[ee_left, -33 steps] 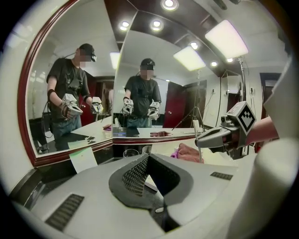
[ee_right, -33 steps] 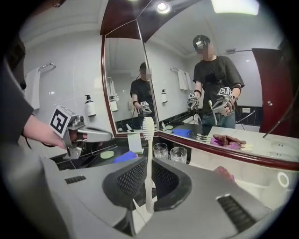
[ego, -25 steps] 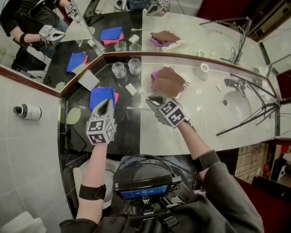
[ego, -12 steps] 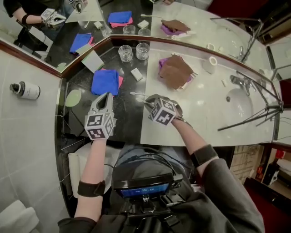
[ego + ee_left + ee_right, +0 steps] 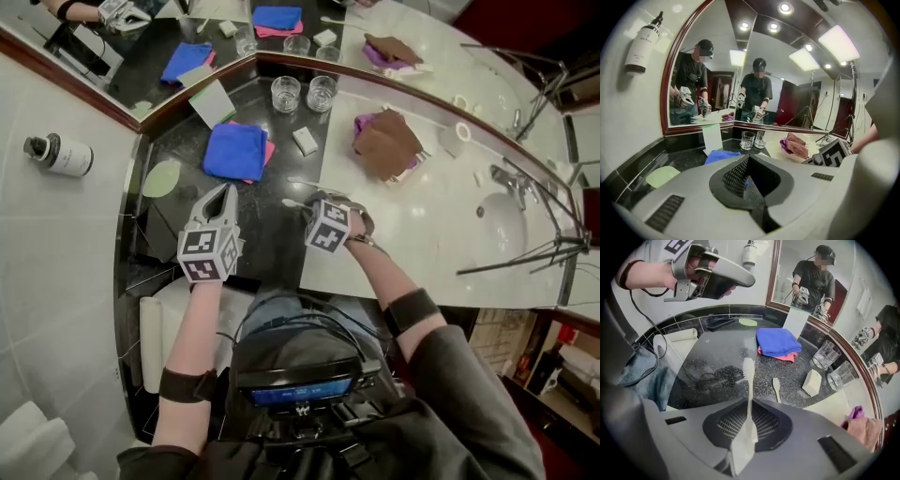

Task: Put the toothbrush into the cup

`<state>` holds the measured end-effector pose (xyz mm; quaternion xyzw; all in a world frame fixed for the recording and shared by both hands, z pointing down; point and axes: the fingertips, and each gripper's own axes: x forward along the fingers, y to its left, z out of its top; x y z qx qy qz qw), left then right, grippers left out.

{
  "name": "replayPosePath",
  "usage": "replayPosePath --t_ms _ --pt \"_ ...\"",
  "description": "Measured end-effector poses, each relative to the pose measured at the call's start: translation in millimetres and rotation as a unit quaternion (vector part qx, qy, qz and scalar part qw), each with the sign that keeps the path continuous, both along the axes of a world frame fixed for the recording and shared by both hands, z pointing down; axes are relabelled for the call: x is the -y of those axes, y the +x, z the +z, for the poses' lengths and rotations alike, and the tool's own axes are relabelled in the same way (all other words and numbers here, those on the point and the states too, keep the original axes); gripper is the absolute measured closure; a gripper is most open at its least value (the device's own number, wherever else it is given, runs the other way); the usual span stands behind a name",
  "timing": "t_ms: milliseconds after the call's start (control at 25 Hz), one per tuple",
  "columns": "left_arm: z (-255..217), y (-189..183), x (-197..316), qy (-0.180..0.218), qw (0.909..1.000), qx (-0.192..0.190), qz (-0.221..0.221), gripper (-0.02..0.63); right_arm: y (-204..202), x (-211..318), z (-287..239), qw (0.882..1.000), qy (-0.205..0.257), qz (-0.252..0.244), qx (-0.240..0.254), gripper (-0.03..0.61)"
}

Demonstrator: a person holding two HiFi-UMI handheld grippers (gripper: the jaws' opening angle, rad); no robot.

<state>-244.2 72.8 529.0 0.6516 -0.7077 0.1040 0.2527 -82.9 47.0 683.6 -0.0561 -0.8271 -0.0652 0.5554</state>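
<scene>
Above the near edge of the dark counter (image 5: 272, 239), holds the right gripper (image 5: 314, 202) tipped steeply down, forearm reaching in from five o'clock, wrist bent. Has its jaws clamped on the handle of a white toothbrush (image 5: 748, 380), bristle head jutting toward nine o'clock just over the stone. Carries the left gripper (image 5: 223, 195) at nine o'clock of the right, well apart, forearm rising from six o'clock, nose toward twelve o'clock, jaws pressed together on nothing. Faces the left cup (image 5: 285, 93) and right cup (image 5: 322, 92) side by side at twelve o'clock by the mirror, well apart from the held toothbrush. Nearer: a second toothbrush (image 5: 776, 389) flat on the counter, a white block (image 5: 305, 141) beyond it, a blue cloth (image 5: 234, 150) at eleven o'clock.
</scene>
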Motion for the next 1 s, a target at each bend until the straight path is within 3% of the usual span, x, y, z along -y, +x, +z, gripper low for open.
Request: replayPosePath --t_ms 160,360,560,680,1000 --pt "8 -11 -6 -0.005 1.0000 -0.004 -0.007 0.614 -3 -1 16 0.999 0.014 -0.018 -0.027 0.529" --pt "15 -19 -10 -0.009 0.9999 -0.008 -0.012 0.614 -2 2 31 0.999 0.009 -0.005 -0.046 0.528" --pt "19 -24 -10 -0.013 0.9998 -0.009 -0.013 0.614 -5 6 39 0.999 0.018 0.000 -0.041 0.518" --pt "20 -25 -11 -0.015 0.9998 -0.009 -0.012 0.614 -6 4 42 0.999 0.015 0.000 -0.038 0.439" --pt "19 -22 -10 -0.014 0.9998 -0.009 -0.011 0.614 -7 8 33 1.000 0.017 0.009 -0.021 0.437"
